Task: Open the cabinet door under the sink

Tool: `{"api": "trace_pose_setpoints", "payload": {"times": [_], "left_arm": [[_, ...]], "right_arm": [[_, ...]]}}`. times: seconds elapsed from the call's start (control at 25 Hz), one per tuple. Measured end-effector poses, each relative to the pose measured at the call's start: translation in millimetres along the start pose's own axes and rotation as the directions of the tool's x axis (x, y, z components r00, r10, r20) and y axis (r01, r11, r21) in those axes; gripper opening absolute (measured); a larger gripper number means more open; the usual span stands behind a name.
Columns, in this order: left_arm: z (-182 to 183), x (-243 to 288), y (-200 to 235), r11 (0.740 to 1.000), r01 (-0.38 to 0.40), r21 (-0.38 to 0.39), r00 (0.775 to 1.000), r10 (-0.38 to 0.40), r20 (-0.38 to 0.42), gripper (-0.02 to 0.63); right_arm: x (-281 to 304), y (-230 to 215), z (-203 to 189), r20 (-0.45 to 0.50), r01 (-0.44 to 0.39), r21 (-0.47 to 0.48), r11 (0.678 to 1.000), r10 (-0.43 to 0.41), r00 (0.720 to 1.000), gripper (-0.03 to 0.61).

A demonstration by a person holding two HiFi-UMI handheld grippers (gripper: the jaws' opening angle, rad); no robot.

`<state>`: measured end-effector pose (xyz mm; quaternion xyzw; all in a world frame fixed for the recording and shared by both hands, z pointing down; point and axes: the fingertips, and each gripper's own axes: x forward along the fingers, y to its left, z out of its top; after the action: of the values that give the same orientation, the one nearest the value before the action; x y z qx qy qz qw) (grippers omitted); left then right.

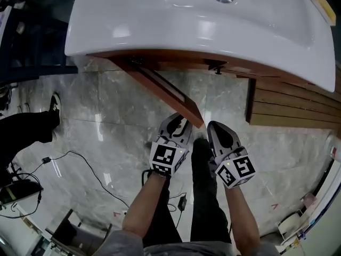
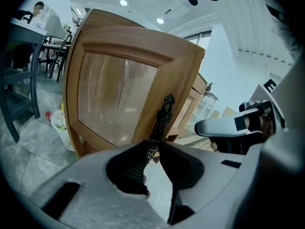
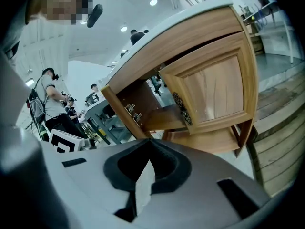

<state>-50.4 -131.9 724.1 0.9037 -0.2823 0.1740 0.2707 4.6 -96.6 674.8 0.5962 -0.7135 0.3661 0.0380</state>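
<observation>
A white sink [image 1: 106, 41] tops a wooden cabinet. Its left door [image 1: 165, 89] is swung out toward me and fills the left gripper view [image 2: 119, 99]. A black ornate handle [image 2: 164, 113] runs down the door's free edge. My left gripper [image 1: 181, 124] [image 2: 153, 149] is shut on the lower end of that handle. My right gripper [image 1: 216, 129] [image 3: 150, 144] hangs just right of the door edge, shut with nothing between its jaws. The right gripper view shows the right door [image 3: 214, 89] standing slightly ajar, with its own dark handle [image 3: 182, 109].
Marble floor lies below. A person's dark-trousered leg and shoe [image 1: 32, 124] stand at the left, with cables [image 1: 80, 161] trailing nearby. A wooden slatted step [image 1: 298, 105] sits to the right of the cabinet. A plastic bottle [image 2: 57, 120] and chairs [image 2: 19, 80] are beyond the door.
</observation>
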Motion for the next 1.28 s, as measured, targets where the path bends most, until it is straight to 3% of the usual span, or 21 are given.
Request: {"api": "trace_pose_setpoints", "payload": {"times": [0.6, 0.96, 1.28], "left_arm": [[-40, -104, 50, 0.991, 0.104, 0.088, 0.993, -0.098, -0.064, 0.067], [-44, -151, 102, 0.997, -0.015, 0.077, 0.998, 0.019, -0.058, 0.044], [-43, -172, 134, 0.989, -0.141, 0.054, 0.988, 0.144, -0.064, 0.031]], "right_arm": [[20, 95, -60, 0.021, 0.015, 0.003, 1.0, -0.015, 1.0, 0.009], [38, 140, -68, 0.032, -0.02, -0.01, 1.0, 0.02, 0.999, 0.009], [42, 162, -77, 0.024, -0.046, -0.017, 0.999, 0.047, 0.999, 0.009]]}}
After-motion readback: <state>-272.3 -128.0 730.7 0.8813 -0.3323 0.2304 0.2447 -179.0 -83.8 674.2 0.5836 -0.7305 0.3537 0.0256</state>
